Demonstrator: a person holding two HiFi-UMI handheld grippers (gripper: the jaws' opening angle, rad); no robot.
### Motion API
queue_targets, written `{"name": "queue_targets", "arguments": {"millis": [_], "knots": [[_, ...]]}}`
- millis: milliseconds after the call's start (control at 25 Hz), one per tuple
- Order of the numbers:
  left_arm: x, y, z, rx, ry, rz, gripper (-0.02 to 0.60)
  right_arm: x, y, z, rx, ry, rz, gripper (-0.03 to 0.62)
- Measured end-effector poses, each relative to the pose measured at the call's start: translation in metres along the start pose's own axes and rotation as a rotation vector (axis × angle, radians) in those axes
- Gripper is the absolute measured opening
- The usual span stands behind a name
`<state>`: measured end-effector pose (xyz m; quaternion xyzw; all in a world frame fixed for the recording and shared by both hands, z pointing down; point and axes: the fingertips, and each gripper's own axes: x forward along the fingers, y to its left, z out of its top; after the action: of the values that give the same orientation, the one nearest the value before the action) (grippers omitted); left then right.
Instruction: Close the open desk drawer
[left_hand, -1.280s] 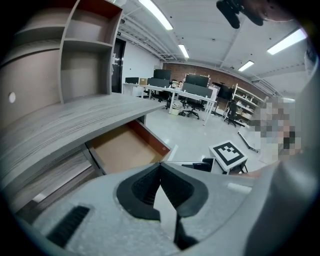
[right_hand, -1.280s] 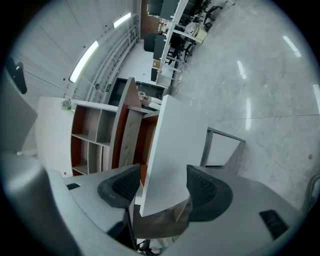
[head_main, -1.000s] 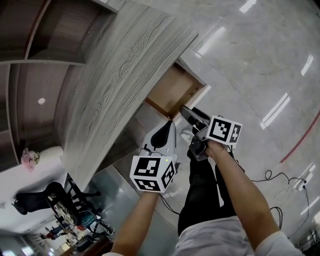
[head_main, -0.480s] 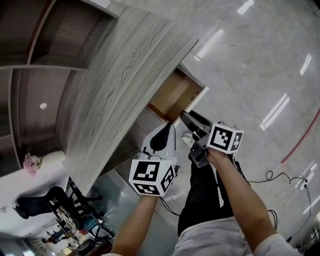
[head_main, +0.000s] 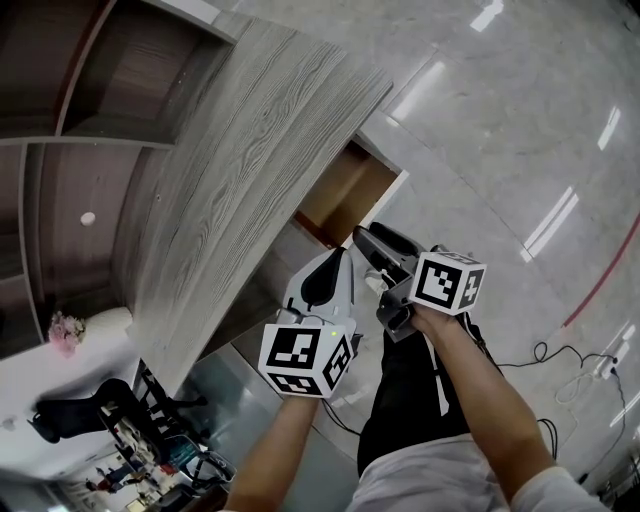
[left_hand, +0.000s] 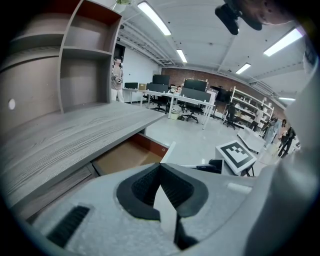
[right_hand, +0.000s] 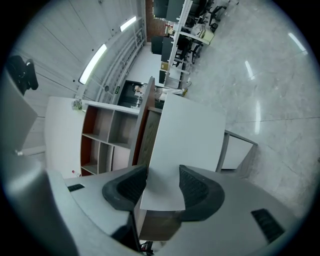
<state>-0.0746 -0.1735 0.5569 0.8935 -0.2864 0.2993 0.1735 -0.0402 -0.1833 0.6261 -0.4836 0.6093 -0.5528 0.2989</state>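
The drawer (head_main: 345, 190) is seen pulled out from under the desk (head_main: 250, 150), at eleven o'clock of the right gripper (head_main: 367, 238). Its white drawer front (right_hand: 187, 135) is clamped between the right gripper's jaws, which have just been closing onto it. The edge is judged to be gripped so that the panel can be pushed inward. The left gripper (left_hand: 160, 167) is seen clenched on nothing at eight o'clock of the right, presumably parked clear of the drawer's path.

Glossy pale floor (head_main: 520, 130), open shelf unit (left_hand: 85, 60), ceiling strip lights (left_hand: 155, 19), office desks (left_hand: 172, 96) in bkgd.
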Motion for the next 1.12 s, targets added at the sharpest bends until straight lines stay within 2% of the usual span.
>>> {"name": "queue_targets", "arguments": {"millis": [560, 1120], "knots": [[0.007, 0.008, 0.014, 0.012, -0.003, -0.009, 0.003, 0.022, 0.01, 0.0, -0.04, 0.064, 0.024, 0.185], [0.02, 0.021, 0.026, 0.029, 0.013, -0.036, 0.003, 0.058, 0.014, 0.015, -0.044, 0.058, 0.038, 0.186]]}}
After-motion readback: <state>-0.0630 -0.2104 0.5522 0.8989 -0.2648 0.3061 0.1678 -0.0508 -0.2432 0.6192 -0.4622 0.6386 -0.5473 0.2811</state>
